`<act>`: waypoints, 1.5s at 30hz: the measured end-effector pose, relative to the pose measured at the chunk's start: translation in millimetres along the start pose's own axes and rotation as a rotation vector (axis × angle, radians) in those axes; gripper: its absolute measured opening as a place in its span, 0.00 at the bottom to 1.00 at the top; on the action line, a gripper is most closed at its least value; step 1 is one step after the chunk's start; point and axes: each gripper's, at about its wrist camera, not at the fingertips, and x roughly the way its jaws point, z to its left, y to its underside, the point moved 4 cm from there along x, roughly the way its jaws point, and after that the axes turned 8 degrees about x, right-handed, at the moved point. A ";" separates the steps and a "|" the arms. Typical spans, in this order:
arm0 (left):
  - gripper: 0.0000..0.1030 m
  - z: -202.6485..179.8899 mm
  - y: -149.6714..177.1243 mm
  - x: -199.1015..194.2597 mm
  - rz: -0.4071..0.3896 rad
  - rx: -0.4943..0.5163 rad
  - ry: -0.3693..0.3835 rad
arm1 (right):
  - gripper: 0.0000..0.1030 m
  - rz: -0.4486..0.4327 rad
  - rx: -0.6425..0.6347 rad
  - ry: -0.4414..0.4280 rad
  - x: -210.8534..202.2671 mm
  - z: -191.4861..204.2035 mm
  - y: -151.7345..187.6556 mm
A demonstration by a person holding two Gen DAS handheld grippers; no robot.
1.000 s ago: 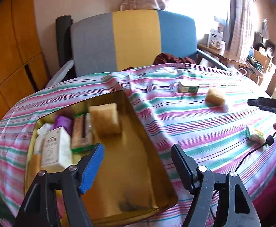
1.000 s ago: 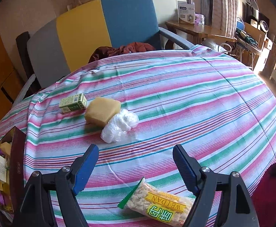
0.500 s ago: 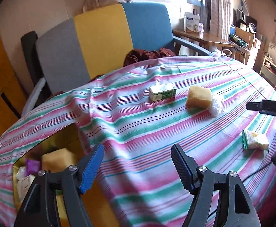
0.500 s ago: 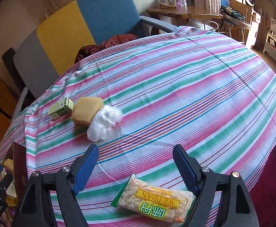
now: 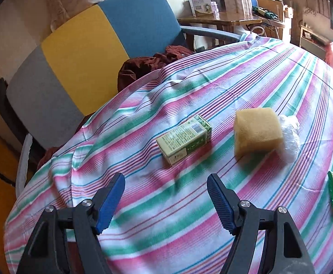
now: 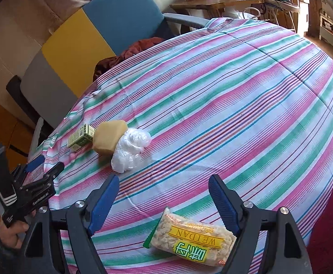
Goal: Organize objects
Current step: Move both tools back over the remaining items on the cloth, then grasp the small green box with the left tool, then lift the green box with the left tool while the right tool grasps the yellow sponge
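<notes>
A small green and cream box (image 5: 184, 140) lies on the striped tablecloth (image 5: 235, 91), with a yellow sponge (image 5: 256, 131) and a crumpled clear plastic bag (image 5: 289, 135) to its right. My left gripper (image 5: 166, 196) is open and empty, a short way in front of the box. My right gripper (image 6: 164, 198) is open and empty, just above a snack packet (image 6: 190, 239) marked WEIDAN. The box (image 6: 81, 135), sponge (image 6: 109, 135) and bag (image 6: 130, 147) lie further left. The left gripper (image 6: 43, 166) shows at that view's left edge.
A chair (image 5: 86, 52) with grey, yellow and blue panels stands behind the table, with dark red cloth (image 5: 152, 61) on its seat. A cluttered wooden side table (image 6: 216, 2) stands at the back right. The table edge falls away on the left.
My left gripper has swung right, away from the open yellow box of items, and closed in on the small green box. My right gripper has moved nearer the snack packet.
</notes>
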 end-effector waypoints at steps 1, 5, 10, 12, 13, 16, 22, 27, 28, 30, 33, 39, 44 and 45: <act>0.75 -0.3 -4.1 6.3 0.005 0.022 0.009 | 0.80 0.005 0.001 -0.004 0.6 0.0 0.2; 0.80 -0.2 -18.9 30.2 0.018 0.110 0.031 | 0.80 0.019 0.010 -0.027 1.3 -1.3 0.4; 0.80 2.3 -36.1 52.5 0.011 0.170 0.038 | 0.80 0.031 0.024 -0.043 2.9 -3.2 -0.5; 0.80 -1.7 -40.9 59.3 0.005 0.194 0.056 | 0.80 0.040 0.029 -0.044 4.5 -4.2 -0.4; 0.80 -4.6 -42.7 62.6 0.003 0.212 0.056 | 0.80 0.044 0.031 -0.045 5.1 -4.6 -0.1; 0.74 -14.0 -45.1 72.7 0.007 0.248 0.079 | 0.80 0.053 0.030 -0.043 6.4 -5.6 1.1; 0.29 -14.0 -30.2 65.4 0.038 0.038 0.176 | 0.80 0.051 0.037 -0.032 6.0 -9.2 1.0; 0.29 -20.3 4.6 39.6 0.055 -0.100 0.158 | 0.80 0.038 0.040 -0.026 3.3 -11.3 0.0; 0.29 -24.7 12.0 33.0 0.060 -0.108 0.157 | 0.80 0.034 0.040 -0.023 2.7 -11.5 -0.1; 0.29 -34.9 26.3 20.9 0.071 -0.127 0.150 | 0.80 0.028 0.039 -0.017 1.9 -11.9 -0.7; 0.29 -48.1 44.7 3.4 0.083 -0.139 0.139 | 0.80 0.020 0.046 -0.007 1.2 -13.8 -1.9; 0.29 -73.0 79.9 -30.0 0.056 -0.198 0.150 | 0.80 0.004 0.060 0.001 0.2 -16.7 -4.2; 0.29 -89.6 114.4 -59.6 -0.018 -0.248 0.170 | 0.80 -0.002 0.056 -0.014 0.0 -13.6 -4.5; 0.29 -92.2 121.6 -65.9 -0.035 -0.254 0.174 | 0.80 -0.002 0.048 -0.016 0.1 -11.5 -3.9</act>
